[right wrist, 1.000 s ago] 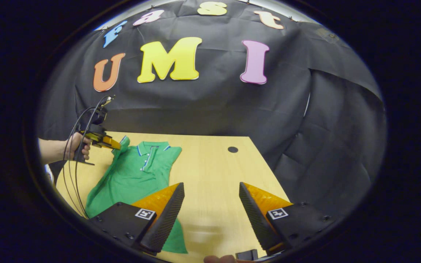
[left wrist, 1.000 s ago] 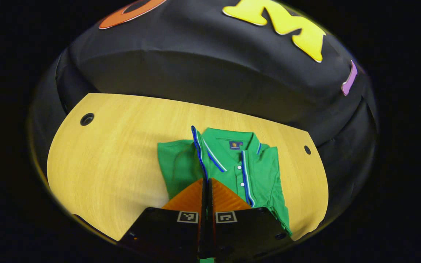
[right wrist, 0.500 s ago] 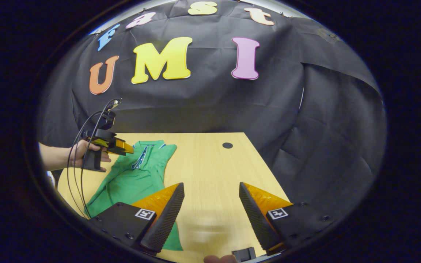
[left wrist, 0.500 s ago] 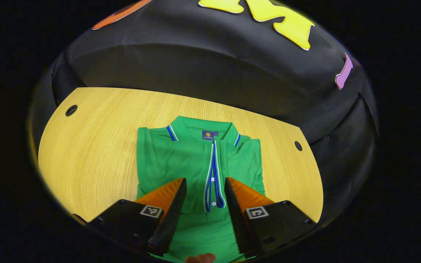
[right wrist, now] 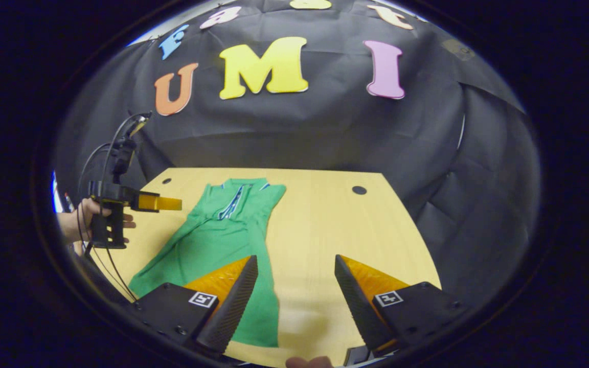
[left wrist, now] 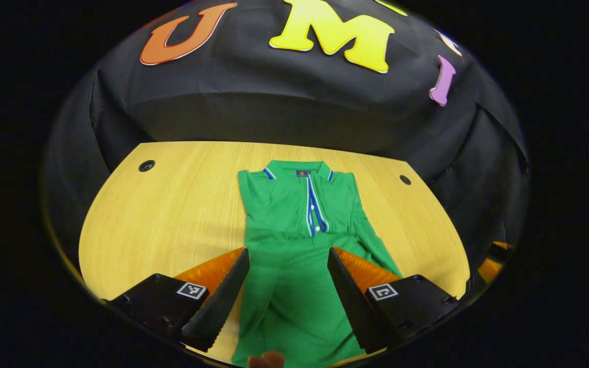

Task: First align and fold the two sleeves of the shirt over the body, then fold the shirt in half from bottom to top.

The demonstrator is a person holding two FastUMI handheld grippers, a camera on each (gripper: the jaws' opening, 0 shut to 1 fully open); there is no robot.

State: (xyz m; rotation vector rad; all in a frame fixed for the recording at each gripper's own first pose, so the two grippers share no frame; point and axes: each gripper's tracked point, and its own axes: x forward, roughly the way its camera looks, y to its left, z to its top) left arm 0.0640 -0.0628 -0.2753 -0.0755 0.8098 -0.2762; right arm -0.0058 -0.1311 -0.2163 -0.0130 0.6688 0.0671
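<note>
Place: a staged recording booth, closer to a lab or studio than to a lived-in home.
Backdrop: black cloth wall hangs behind and wraps round the sides, creased and draped.
Furniture: one light wood-grain table with rounded corners and cable holes like an office desk.
Equipment: a handheld device with black cables looping off it, held by a person's hand at the table's left edge.
Household trace: a green polo shirt laid flat on the table.
</note>
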